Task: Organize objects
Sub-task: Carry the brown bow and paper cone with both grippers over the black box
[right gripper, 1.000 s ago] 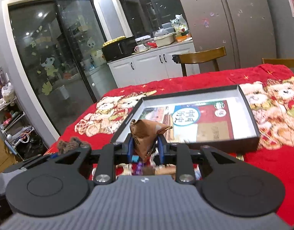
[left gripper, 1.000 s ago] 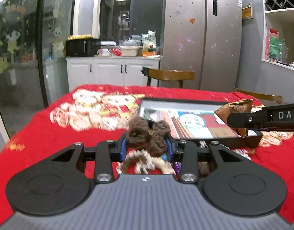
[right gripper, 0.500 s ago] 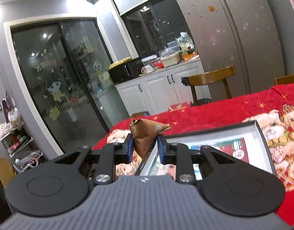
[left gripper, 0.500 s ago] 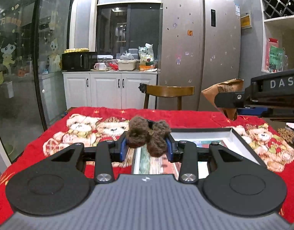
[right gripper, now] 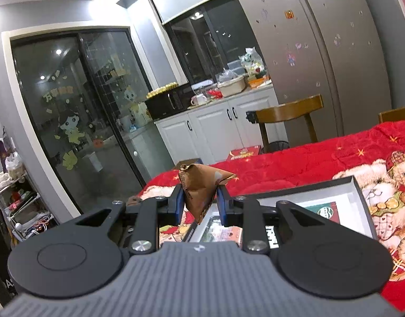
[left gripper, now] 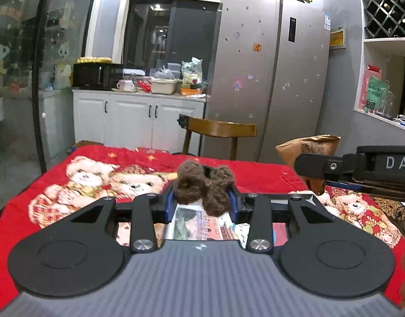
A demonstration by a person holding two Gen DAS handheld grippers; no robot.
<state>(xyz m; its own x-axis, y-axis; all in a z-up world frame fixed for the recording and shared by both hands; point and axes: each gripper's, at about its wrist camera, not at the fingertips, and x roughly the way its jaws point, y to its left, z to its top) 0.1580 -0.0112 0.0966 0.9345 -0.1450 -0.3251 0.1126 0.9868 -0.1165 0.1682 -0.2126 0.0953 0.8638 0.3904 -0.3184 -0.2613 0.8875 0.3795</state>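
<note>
My left gripper (left gripper: 202,198) is shut on a brown fuzzy pompom toy (left gripper: 203,189) and holds it above the near end of a shallow black box (left gripper: 218,227) with printed cards inside. My right gripper (right gripper: 199,200) is shut on a brown pyramid-shaped paper packet (right gripper: 201,187) above the left edge of the same box (right gripper: 361,192). In the left wrist view the right gripper (left gripper: 318,165) comes in from the right with the packet (left gripper: 308,145) in it.
The table has a red teddy-bear cloth (left gripper: 96,182). A wooden chair (left gripper: 220,132) stands behind it, before a silver fridge (left gripper: 271,79) and white cabinets (left gripper: 139,116). A second chair back (right gripper: 395,113) shows at the right. Glass doors (right gripper: 78,111) stand to the left.
Both grippers have risen and tilted up with their objects still held. The loose items seen below them on the cloth a second ago have dropped out of view.
</note>
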